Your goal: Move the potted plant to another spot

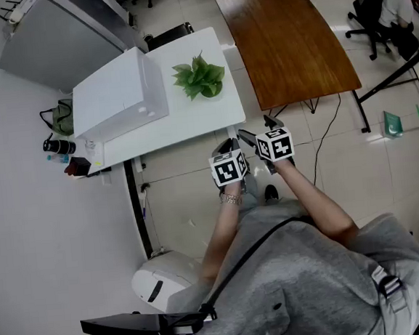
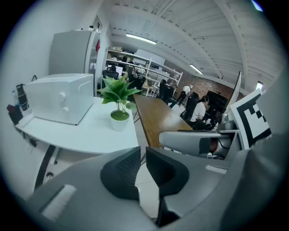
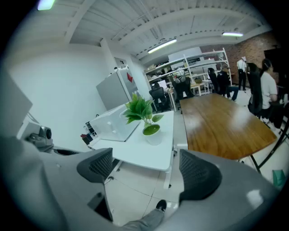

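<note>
Now, potted plant sits on white table, at white box's 3 o'clock. L gripper jaws pressed together, empty; R gripper spread wide, empty, both at plant's 6 o'clock, well apart.

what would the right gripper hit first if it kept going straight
Probably the near edge of the white table, short of the potted plant; nothing nearer shows between the right gripper's open jaws. Depth unclear.

surface: we log a white table on the tiled floor | left part: a white box-shaped appliance sits on it | far right: we see the potted plant upright, apart from the appliance | right neighbour: brown wooden table
</note>
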Action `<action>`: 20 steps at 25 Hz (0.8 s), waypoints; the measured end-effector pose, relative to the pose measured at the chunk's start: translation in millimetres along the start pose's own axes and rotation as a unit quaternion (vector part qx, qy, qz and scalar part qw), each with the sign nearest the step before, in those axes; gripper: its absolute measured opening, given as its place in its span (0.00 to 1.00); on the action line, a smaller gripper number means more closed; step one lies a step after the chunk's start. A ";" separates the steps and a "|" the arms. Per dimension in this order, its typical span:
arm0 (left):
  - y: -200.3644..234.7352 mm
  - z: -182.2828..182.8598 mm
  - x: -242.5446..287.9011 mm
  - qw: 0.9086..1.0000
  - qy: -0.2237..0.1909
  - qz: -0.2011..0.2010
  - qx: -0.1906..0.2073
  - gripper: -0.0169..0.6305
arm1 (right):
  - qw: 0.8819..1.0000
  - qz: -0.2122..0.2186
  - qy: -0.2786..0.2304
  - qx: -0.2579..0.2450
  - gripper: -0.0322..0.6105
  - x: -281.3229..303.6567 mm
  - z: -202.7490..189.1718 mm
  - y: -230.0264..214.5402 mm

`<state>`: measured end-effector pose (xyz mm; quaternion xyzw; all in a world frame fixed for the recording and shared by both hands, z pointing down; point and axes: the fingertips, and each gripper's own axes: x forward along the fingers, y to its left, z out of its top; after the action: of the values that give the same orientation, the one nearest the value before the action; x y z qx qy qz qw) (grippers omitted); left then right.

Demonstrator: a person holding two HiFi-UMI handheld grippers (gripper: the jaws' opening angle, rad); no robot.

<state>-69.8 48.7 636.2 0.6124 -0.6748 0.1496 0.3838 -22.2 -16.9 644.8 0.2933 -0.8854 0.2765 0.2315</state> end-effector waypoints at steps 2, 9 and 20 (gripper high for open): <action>11.3 16.9 14.6 1.000 -0.005 -0.001 -0.005 0.08 | 1.000 0.007 0.007 -0.018 0.82 27.2 9.5 -2.2; 89.8 89.6 61.5 0.999 -0.012 0.012 -0.041 0.08 | 0.998 0.002 0.035 -0.059 0.96 146.3 44.9 -17.0; 135.3 118.8 98.7 0.998 0.025 0.011 -0.060 0.08 | 0.989 -0.029 0.078 -0.120 0.96 272.8 46.5 -21.4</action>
<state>-232.5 -73.5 663.2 0.5770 -0.6793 0.1277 0.4350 -216.6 -167.2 774.0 0.2666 -0.8825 0.1831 0.3415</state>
